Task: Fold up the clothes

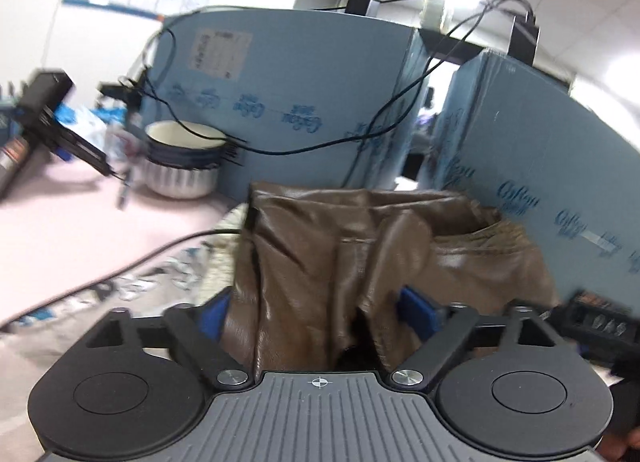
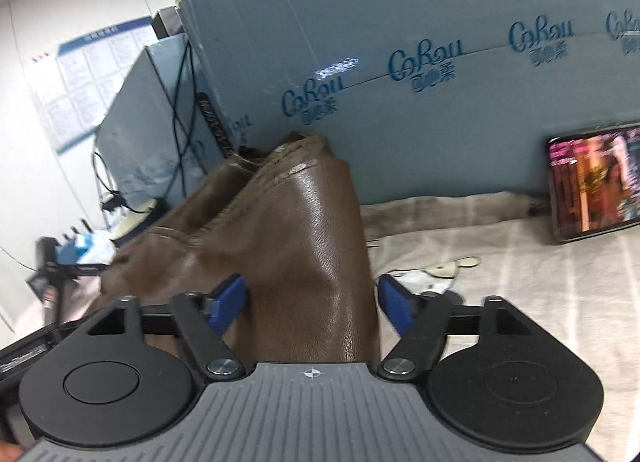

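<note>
Blue fingers (image 1: 416, 304) of the left gripper (image 1: 316, 308) stand spread wide in the left wrist view, with the brown, glossy leather-like garment (image 1: 340, 258) heaped between them; the right pad shows clear of the folds, while the left pad is half hidden behind the cloth, so I cannot tell whether it touches; no pinch shows, and the jaws read as open; the garment lies bunched in creased folds, with a ribbed hem (image 1: 496, 238) at its far right, on a pale beige cloth-covered surface (image 1: 48, 342) in front of tall light-blue printed cartons (image 1: 304, 73); a black cable (image 1: 168, 246) runs across the pink surface (image 1: 80, 221) at left, where stacked round bowls (image 1: 184, 159) stand near the cartons; the black body of the other gripper (image 1: 596, 322) pokes in at the right edge.

Right wrist view: the right gripper (image 2: 314, 296) likewise has its blue fingers (image 2: 396, 302) parted, the brown garment (image 2: 288, 246) rising between them as a smooth hump; the left pad lies just beside or against the leather, the right pad stands apart from it over the beige cloth (image 2: 520, 282); nothing is clamped; the garment's ribbed hem (image 2: 280, 165) points toward a blue carton (image 2: 400, 93); a phone with a lit screen (image 2: 592, 189) leans against that carton at right; a small pale object (image 2: 444, 270) lies on the cloth near the right finger.
</note>
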`<action>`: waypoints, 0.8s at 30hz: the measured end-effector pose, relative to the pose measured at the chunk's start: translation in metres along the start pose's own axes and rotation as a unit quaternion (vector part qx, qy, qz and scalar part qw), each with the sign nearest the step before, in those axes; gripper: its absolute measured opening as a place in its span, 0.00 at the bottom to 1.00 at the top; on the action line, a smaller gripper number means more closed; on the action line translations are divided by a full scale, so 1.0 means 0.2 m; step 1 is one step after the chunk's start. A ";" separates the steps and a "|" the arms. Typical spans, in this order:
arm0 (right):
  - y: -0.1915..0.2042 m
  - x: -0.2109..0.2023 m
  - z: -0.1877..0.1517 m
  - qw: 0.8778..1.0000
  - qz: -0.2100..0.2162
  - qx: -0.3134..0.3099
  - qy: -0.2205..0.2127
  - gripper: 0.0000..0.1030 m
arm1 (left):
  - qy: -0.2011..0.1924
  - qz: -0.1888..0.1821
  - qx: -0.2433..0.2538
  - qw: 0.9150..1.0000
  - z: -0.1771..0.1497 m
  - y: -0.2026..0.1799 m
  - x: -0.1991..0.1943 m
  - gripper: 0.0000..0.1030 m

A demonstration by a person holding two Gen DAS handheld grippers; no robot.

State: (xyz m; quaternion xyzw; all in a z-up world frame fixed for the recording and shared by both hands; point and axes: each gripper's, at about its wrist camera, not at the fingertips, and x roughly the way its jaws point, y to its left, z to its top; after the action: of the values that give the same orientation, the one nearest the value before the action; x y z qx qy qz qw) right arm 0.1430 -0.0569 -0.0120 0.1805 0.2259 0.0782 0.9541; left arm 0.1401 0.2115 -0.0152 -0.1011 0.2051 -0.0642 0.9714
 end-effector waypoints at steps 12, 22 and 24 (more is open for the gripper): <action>0.05 -0.17 0.01 0.998 -0.027 -0.046 -0.019 0.91 | -0.051 0.048 -0.043 0.997 0.03 0.05 -0.20 0.98; 0.09 -0.55 -0.16 0.989 0.006 -0.122 -0.078 1.00 | -0.096 0.030 -0.046 0.994 -0.12 -0.22 -0.50 1.00; 0.08 -0.62 -0.20 0.985 0.003 -0.149 -0.090 1.00 | -0.103 0.033 -0.028 0.994 -0.17 -0.30 -0.55 1.00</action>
State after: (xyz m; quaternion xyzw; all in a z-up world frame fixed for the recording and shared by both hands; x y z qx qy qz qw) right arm 0.0142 -0.0591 0.0109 0.0429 0.1244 0.0977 0.9865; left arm 0.0205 0.1653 0.0097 -0.1278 0.1094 -0.0155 0.9856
